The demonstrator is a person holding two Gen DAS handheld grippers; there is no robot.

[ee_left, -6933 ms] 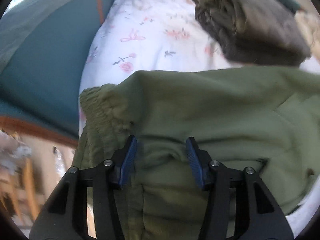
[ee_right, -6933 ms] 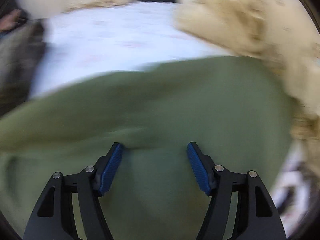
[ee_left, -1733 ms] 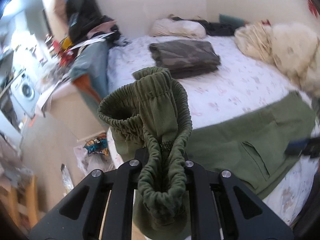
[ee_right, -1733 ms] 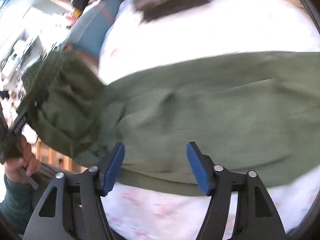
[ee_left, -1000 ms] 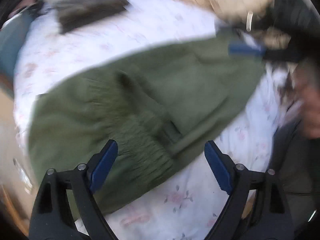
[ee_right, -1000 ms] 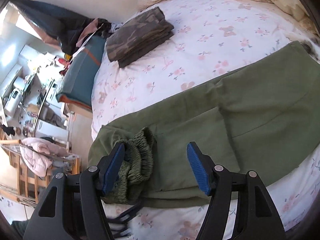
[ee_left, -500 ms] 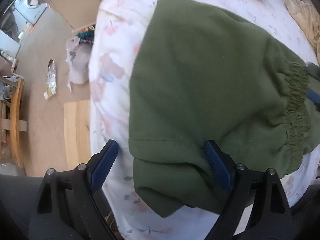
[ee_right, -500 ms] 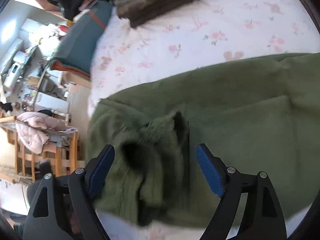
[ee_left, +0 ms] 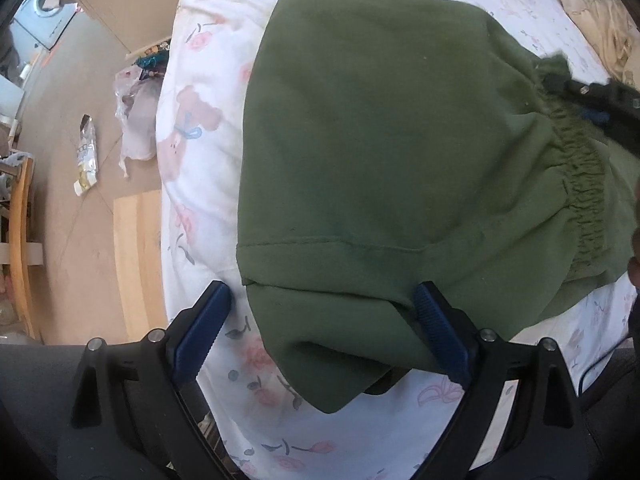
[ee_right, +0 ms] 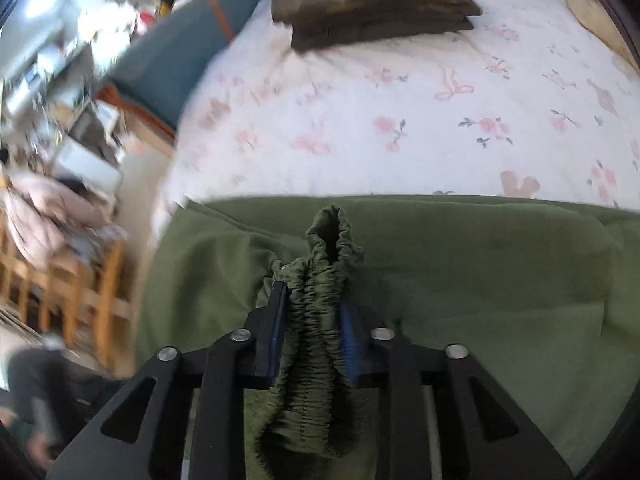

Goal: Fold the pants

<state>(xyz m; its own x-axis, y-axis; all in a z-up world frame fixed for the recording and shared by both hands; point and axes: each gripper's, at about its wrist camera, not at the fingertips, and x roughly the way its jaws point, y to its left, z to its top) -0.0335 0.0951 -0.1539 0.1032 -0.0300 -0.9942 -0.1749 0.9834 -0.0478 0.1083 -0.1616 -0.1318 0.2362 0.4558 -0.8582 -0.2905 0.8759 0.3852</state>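
Right tool: jaws closing on the bunched elastic waistband, cloth pinched between them. Left tool: jaws opening, straddling the hem untouched. Pants lie flat on the bed, long axis running from left tool toward right.

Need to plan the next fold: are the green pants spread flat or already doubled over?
Doubled over. A second layer of the green pants shows under the hemmed edge, and the elastic waistband is bunched between the right claw.

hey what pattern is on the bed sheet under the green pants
White with small pink flowers and bows on the bed sheet; the right wrist view shows it best.
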